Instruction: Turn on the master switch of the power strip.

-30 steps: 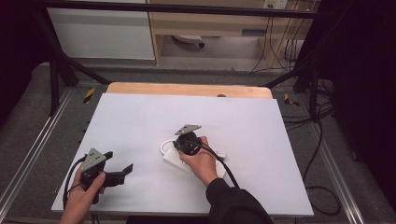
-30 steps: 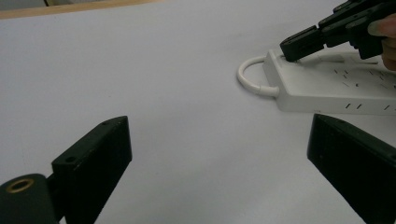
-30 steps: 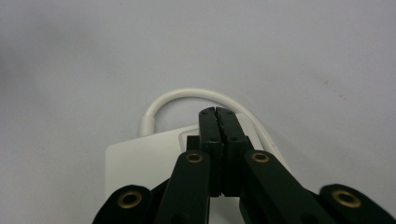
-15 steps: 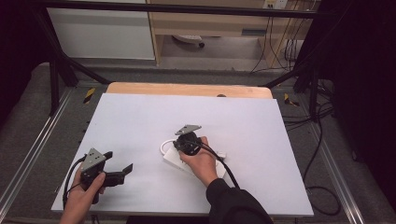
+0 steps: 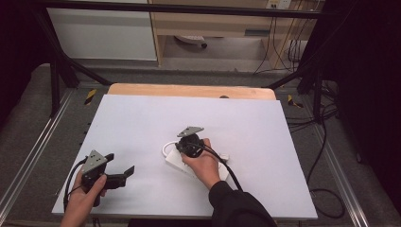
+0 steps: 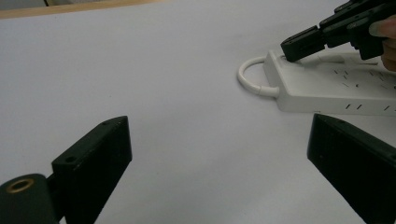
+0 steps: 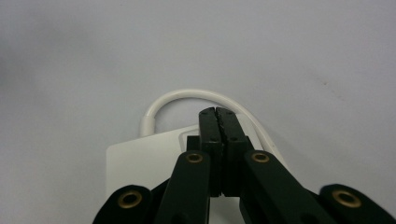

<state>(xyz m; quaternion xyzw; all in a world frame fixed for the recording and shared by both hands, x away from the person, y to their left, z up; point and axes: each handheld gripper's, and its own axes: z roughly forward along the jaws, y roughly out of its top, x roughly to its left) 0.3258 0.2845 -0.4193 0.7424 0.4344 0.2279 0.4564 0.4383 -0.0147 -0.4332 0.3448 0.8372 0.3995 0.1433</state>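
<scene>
Beside the right tool (image 5: 185,150), a white power strip (image 6: 327,84) with looped cord (image 7: 187,98).

I see a white-topped table (image 5: 142,123), grey carpet (image 5: 28,127), a white cabinet (image 5: 101,33) and cables (image 5: 279,47) beyond

Left gripper (image 6: 219,163) gapes wide; right gripper (image 6: 299,46) touches power strip (image 6: 336,84)

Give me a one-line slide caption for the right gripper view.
Shut black right gripper pressing its tips down on the end of a white plastic power strip, beside its looping white cable.
</scene>
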